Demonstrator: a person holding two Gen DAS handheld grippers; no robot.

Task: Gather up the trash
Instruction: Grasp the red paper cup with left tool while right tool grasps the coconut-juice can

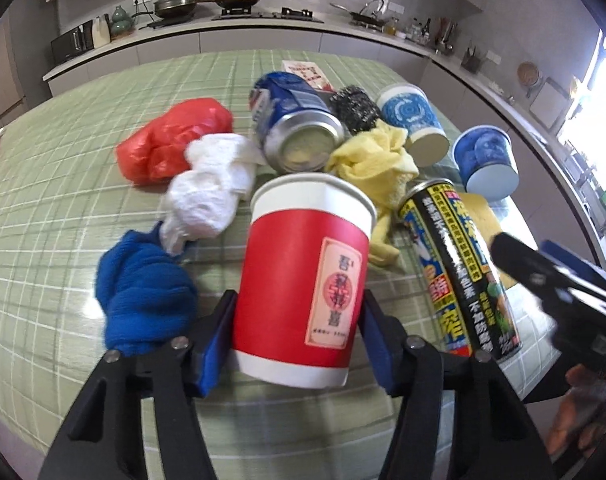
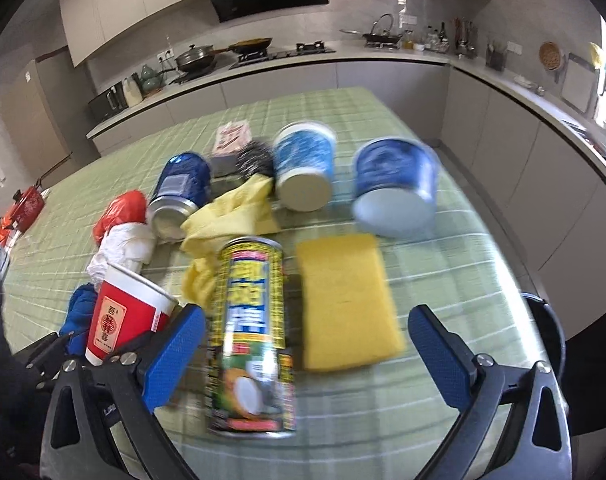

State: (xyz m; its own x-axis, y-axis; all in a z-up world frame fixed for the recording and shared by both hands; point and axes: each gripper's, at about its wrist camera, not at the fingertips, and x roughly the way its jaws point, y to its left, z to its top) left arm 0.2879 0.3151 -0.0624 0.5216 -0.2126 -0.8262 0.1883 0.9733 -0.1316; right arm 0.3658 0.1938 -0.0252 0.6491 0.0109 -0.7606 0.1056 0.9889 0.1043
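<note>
One red paper cup [image 1: 303, 276] is clamped by the left tongs [image 1: 297, 340]; one tall can [image 2: 249, 336] and one yellow sponge [image 2: 347, 300] are framed by the parted right tongs [image 2: 307, 356].

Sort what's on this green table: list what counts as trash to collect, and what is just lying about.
Trash to collect:
red paper cup between the left gripper pads
tall drink can
blue can
two blue-patterned cups
white wad
red plastic bag

Probably just lying about:
yellow sponge
yellow cloth
blue cloth
steel scourer
</note>
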